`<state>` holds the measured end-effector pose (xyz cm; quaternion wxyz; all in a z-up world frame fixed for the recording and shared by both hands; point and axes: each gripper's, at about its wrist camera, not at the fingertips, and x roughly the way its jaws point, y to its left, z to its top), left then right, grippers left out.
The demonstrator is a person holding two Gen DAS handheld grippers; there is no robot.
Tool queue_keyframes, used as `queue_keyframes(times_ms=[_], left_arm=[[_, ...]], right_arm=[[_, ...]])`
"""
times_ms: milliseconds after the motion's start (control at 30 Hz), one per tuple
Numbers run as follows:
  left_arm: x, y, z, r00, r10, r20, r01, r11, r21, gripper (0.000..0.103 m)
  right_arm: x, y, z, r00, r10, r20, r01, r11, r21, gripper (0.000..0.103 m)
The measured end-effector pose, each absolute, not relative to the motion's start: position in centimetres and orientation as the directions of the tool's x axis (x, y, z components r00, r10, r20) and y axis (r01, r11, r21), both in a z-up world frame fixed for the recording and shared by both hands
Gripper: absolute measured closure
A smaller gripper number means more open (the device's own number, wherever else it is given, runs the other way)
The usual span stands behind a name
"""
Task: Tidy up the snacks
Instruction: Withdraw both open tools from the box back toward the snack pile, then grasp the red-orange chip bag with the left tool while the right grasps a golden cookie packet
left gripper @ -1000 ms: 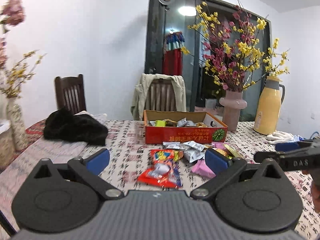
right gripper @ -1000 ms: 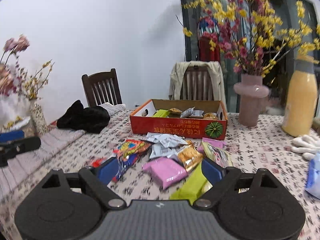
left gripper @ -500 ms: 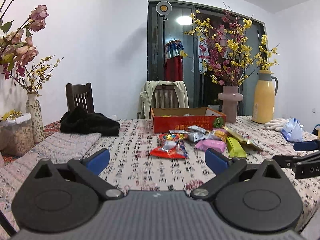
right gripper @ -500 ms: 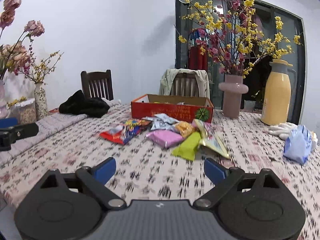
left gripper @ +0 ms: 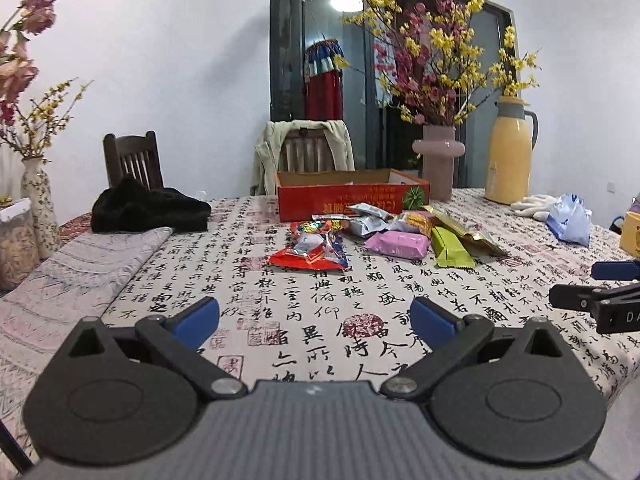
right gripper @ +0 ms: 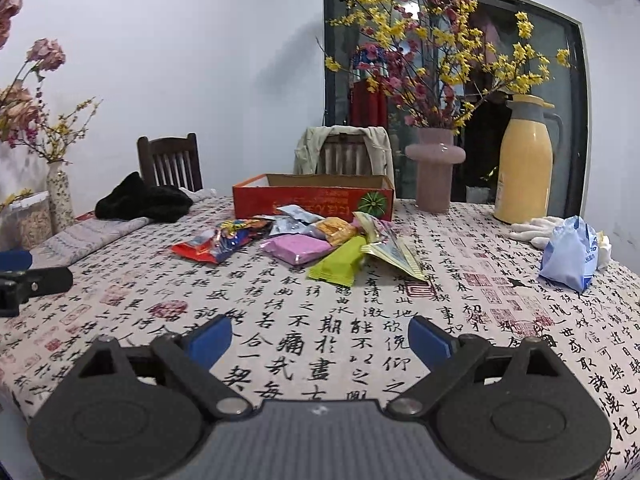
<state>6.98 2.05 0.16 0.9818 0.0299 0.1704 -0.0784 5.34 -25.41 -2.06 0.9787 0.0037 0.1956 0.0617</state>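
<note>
Snacks sit in a loose pile on the bench, well ahead of both tools and just in front of the red cardboard box (left gripper: 352,196) at the far middle. Left wrist view: left tool (left gripper: 316,320) spread wide, nothing between its blue pads, low over the near bench edge; red packet (left gripper: 310,254) is the nearest snack, pink packet (left gripper: 398,244) and green packet (left gripper: 452,252) to its right, silver wrappers behind them touching the box front; right tool's fingers poke in at the right edge. Black cloth (left gripper: 148,208) far left, yellow thermos (left gripper: 510,156) and pink vase (left gripper: 438,160) far right, away from the pile. Right wrist view: right tool (right gripper: 320,340) also spread and empty, near bench edge; green packet (right gripper: 338,262) and pink packet (right gripper: 296,248) lie closest to it, gold packet (right gripper: 396,256) beside the green one, blue plastic bag (right gripper: 570,256) off right with white gloves behind it. Box contents not visible from this angle. Step looks like the approach before a pick, most of the pile not yet boxed. Next move likely calls for reaching forward, lowering onto one flat packet (green for right, red for left), clamping an edge, carrying it over the box wall.
</note>
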Motion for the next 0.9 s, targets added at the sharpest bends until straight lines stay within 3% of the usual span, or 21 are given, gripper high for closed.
queue_keyframes(times_ms=[700,900], left_arm=[[18.3,1.0,0.7,0.853,-0.173,-0.492,0.210,0.977,0.022,0.000],[22.7,0.9,1.9,0.825,-0.240,-0.511,0.273,0.962,-0.011,0.000]], right_arm=[[16.2,-25.3,-0.2,0.899,0.142,-0.415,-0.159,0.987,-0.008,0.012],[20.2,-24.6,0.8,0.880,0.193,-0.434,-0.233,0.972,-0.041,0.015]])
